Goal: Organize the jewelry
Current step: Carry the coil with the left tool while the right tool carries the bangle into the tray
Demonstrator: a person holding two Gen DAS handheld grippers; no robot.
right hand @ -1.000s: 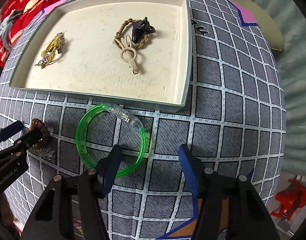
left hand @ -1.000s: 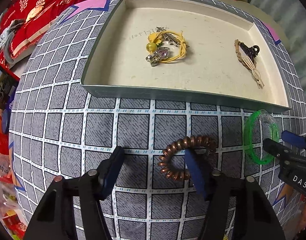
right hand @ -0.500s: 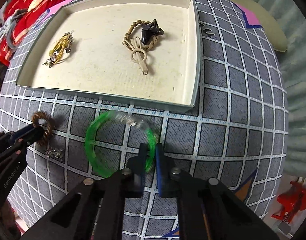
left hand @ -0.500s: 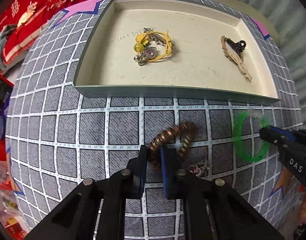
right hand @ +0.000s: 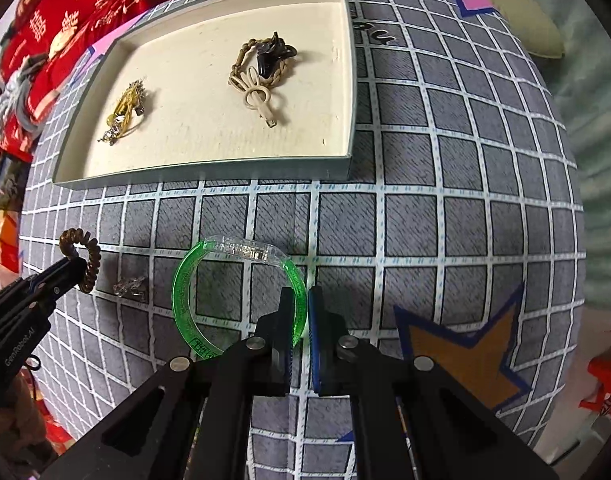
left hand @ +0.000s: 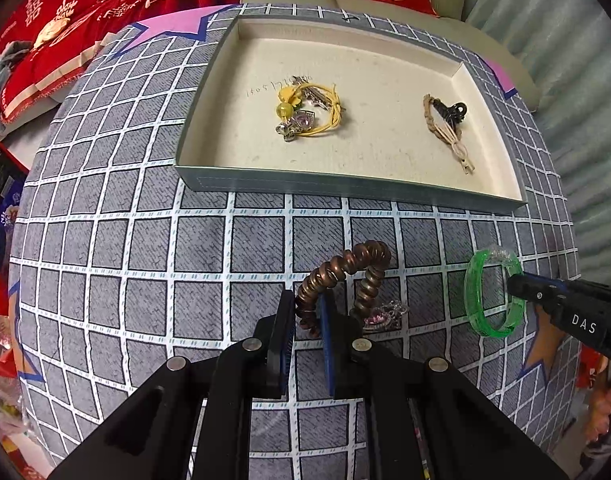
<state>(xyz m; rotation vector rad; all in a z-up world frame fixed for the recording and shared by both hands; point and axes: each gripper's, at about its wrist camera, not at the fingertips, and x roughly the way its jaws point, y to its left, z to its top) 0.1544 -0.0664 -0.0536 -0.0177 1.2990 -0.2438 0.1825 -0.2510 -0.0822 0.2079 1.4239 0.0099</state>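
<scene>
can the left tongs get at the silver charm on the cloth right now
Probably not yet: the left tongs are shut on the coil tie, so they're occupied. The charm itself lies uncovered just beside them.

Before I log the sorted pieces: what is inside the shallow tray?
Inside the tray lie two clusters: a yellow cord bracelet with charms and a braided beige bracelet under a black clip. What the clip hides of it cannot be seen.
</scene>
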